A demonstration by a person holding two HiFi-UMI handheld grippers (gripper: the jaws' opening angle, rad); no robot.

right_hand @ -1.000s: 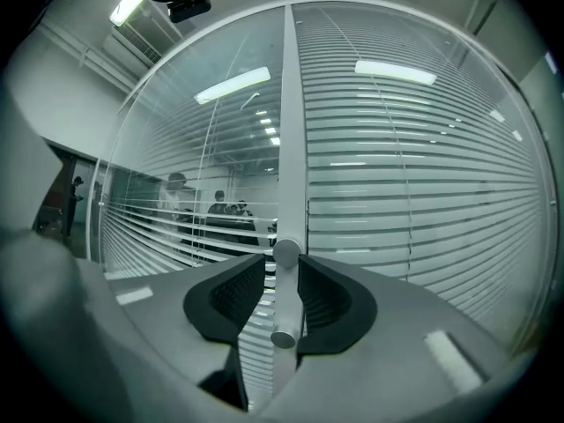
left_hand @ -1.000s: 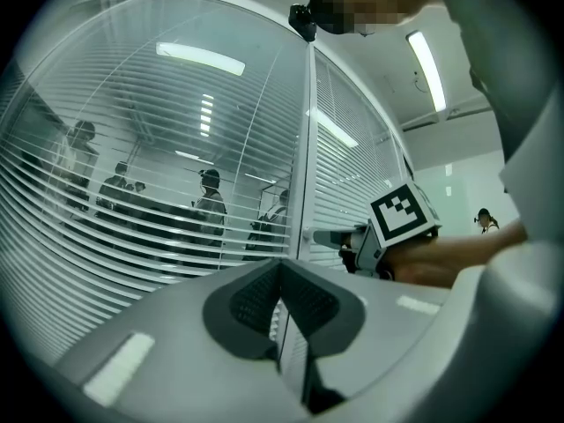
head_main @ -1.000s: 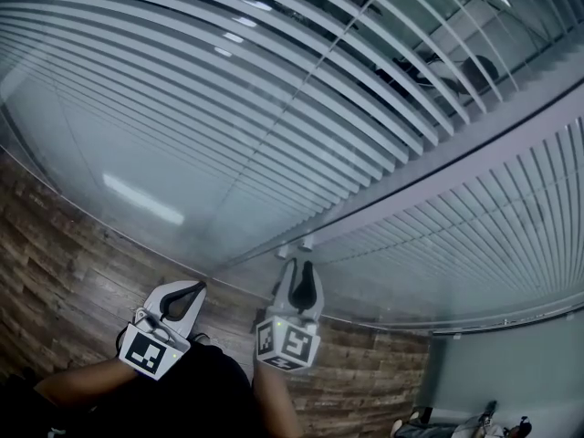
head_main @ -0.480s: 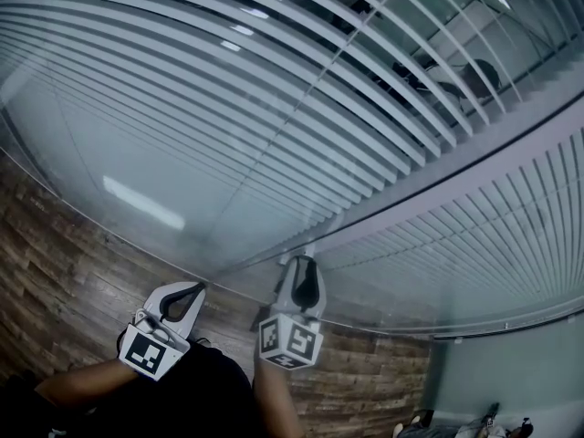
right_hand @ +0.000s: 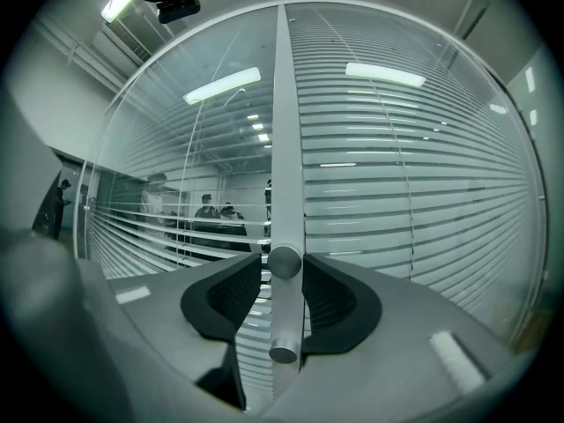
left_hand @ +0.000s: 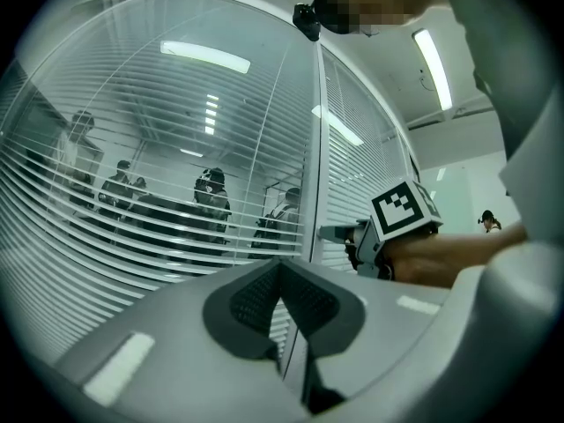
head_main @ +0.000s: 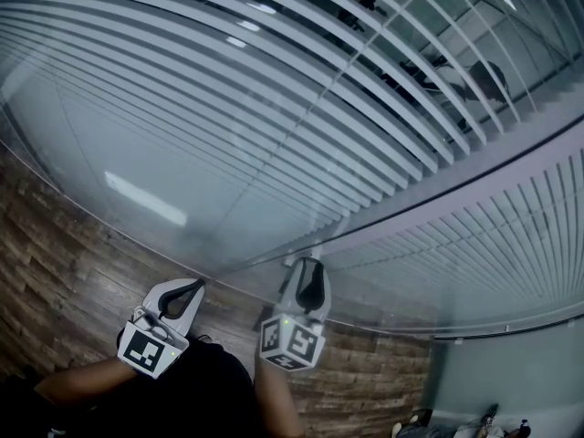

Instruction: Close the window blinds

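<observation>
The window blinds hung behind glass on both sides of a pale upright post. In the right gripper view, the slats from 1 to 4 o'clock of the post lay nearly flat and closed. Those toward 9 o'clock stood gapped, and people could be seen through them. Two round metal knobs sat on the post: the upper knob and, at 6 o'clock from it, the lower knob.

The right gripper pointed level at the post, with one jaw at 9 o'clock of the upper knob and the other at 3 o'clock. Its jaws had just been opening. The knob stood between the dark pads, close against the 3 o'clock one, with a thin sliver of post showing on the other side, so the grip looked released rather than clenched.

In the head view this gripper sat near 6 o'clock of the picture, its tips up against the foot of the post. The left gripper hovered near it at 9 o'clock, apart from the post. In its own view its jaws were clenched tip to tip with nothing between them. In that same view the right gripper appeared at 3 o'clock, carried by a hand.

A wooden floor ran below the glass, from 7 to 9 o'clock in the head view.
</observation>
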